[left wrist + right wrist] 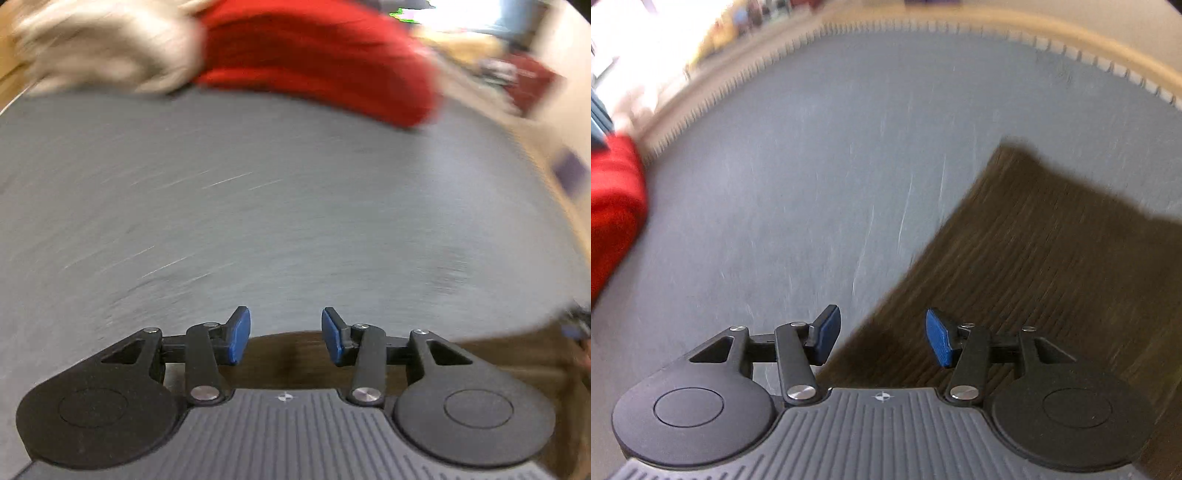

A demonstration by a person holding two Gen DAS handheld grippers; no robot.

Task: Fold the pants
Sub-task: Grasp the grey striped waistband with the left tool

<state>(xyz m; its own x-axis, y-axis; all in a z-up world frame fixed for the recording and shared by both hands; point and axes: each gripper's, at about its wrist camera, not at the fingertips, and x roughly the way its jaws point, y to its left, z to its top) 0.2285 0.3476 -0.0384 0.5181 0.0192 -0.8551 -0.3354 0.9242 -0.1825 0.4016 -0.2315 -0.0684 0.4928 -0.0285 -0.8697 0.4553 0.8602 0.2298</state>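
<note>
Watching from the side, both tools hang over the grey mat (pixel 820 177) with nothing between their blue pads. The left gripper (pixel 286 338) has its jaws parted and empty; just beneath and behind its tips a strip of the brown pants (pixel 295 354) shows, so it sits right at the fabric's edge rather than on it. The right gripper (pixel 882 338) is likewise released, jaws apart. The same brown ribbed pants (pixel 1052 266) spread out ahead of it and to its right, with one straight edge running diagonally up from under its fingers.

My guess is both have let go on purpose — the cloth lies flat with a clean edge and a neat far corner, so a fold looks set down and the hands are free to go for the next hold. Everything is badly smeared, so I can't tell how many layers are stacked there.

Off to the far side, well apart from the pants, sits a red cloth (pixel 314 62) with a pale beige cloth (pixel 107 48) just beside it — probably other laundry parked out of the way. In the right view the red piece (pixel 613 214) is off to the left of the gripper. The mat's fringed edge (pixel 871 31) curves past ahead.
</note>
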